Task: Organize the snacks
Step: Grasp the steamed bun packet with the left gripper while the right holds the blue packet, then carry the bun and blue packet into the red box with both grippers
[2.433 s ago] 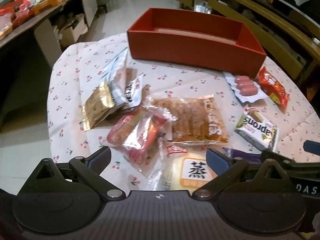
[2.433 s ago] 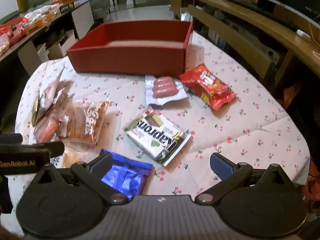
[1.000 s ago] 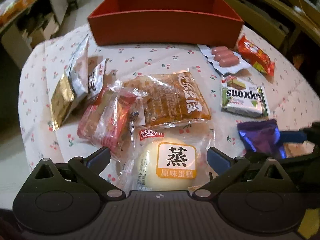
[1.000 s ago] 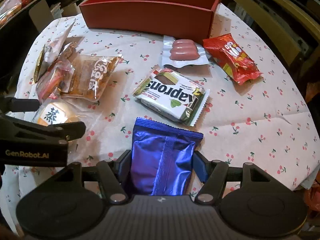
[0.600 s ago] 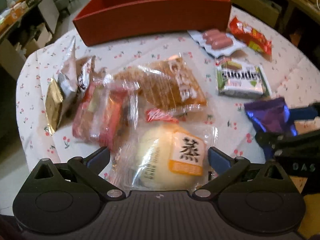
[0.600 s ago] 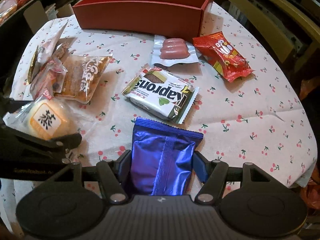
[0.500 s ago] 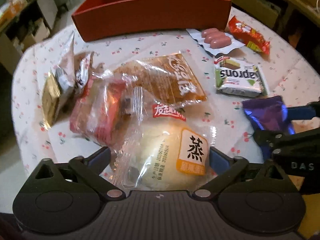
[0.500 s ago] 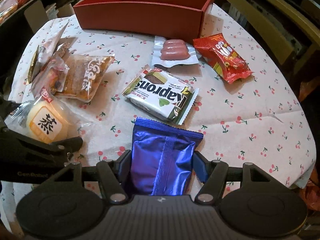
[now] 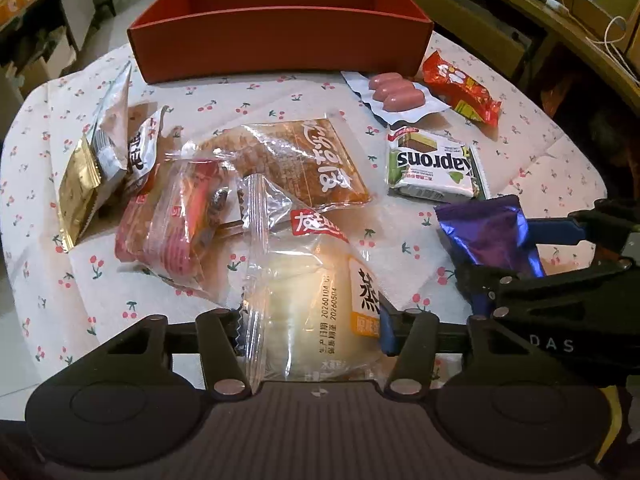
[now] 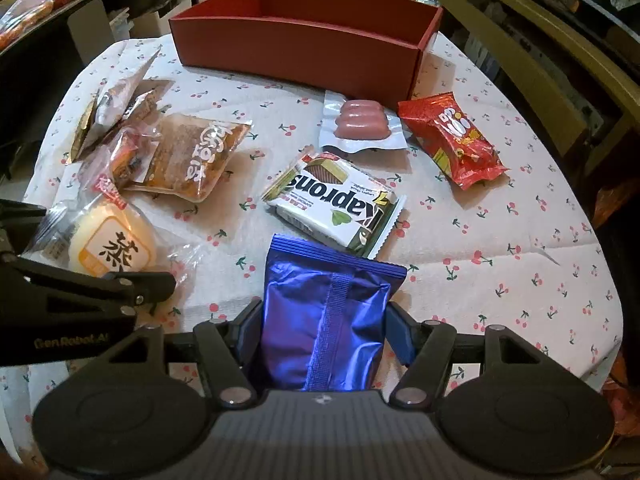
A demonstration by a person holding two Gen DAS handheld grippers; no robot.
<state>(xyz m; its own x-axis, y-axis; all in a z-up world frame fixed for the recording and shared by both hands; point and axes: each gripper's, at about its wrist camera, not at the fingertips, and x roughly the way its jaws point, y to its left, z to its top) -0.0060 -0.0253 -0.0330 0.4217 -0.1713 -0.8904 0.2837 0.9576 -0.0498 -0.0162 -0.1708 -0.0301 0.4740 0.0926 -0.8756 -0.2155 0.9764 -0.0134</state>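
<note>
My left gripper (image 9: 312, 320) is shut on a clear-wrapped steamed cake (image 9: 316, 300), which also shows in the right wrist view (image 10: 108, 248). My right gripper (image 10: 326, 328) is shut on a blue foil packet (image 10: 326, 320), which also shows in the left wrist view (image 9: 488, 232). Both are held over the near part of the table. An empty red box (image 10: 304, 44) stands at the far side; it also shows in the left wrist view (image 9: 280, 36).
On the cherry-print tablecloth (image 10: 500, 248) lie a Kaprons wafer pack (image 10: 336, 204), a sausage pack (image 10: 360, 124), a red snack bag (image 10: 452, 140), an orange pastry bag (image 10: 196, 156) and several packets at left (image 9: 132, 184). Wooden furniture stands at right.
My left gripper has closed on the steamed cake and lifted it. My right gripper keeps hold of the blue packet. Both views have shifted slightly toward the red box.
</note>
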